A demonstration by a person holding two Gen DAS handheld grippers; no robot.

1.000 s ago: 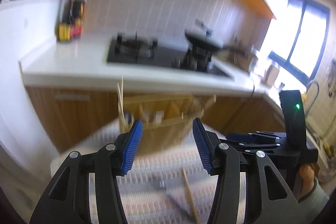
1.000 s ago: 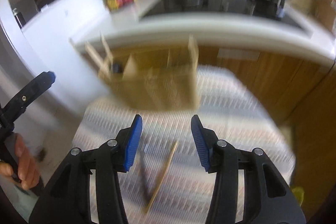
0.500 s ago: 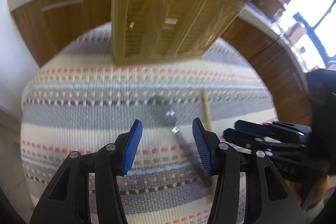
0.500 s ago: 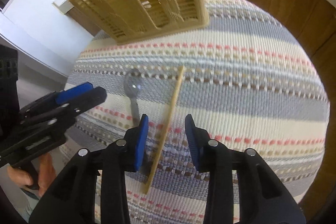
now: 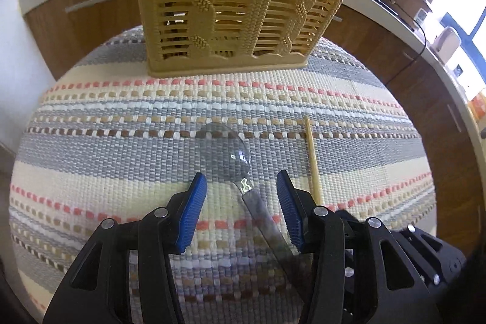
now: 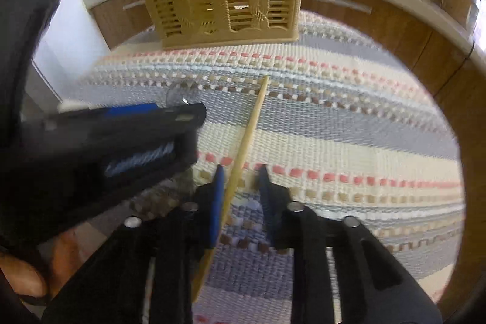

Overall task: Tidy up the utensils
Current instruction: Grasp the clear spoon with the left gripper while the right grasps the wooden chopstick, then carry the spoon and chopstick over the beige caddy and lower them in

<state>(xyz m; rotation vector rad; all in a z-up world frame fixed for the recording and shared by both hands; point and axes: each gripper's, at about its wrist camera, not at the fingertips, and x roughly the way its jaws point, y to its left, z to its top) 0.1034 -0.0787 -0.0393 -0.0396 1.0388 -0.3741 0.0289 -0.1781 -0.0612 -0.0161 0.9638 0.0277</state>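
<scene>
The left gripper [image 5: 241, 187] hangs low over the striped woven cloth [image 5: 106, 148] on the bench, jaws partly apart and straddling the metal spoon [image 5: 240, 169]. The spoon's bowl lies just ahead of the fingertips; its handle runs back between the blue pads [image 5: 194, 208] and vanishes under the right-hand finger. No pad touches it. In the right wrist view this gripper [image 6: 194, 114] crosses the left half of the frame as a dark blurred mass, hiding most of the spoon [image 6: 182, 90] except a sliver of bowl.

Behind both stands the tan slotted utensil basket [image 5: 243, 5], its top cut off by the frame; what is inside is hard to make out through the slots.

To the right of the spoon lies a wooden chopstick [image 5: 313, 154], its near end hidden behind the left gripper's finger. The right gripper [image 6: 241, 172] has just been closing, with the chopstick [image 6: 249, 123] between its jaws: the stick lies against the left pad, while a gap shows to the right pad. The stick's near end is hidden under the finger.
</scene>
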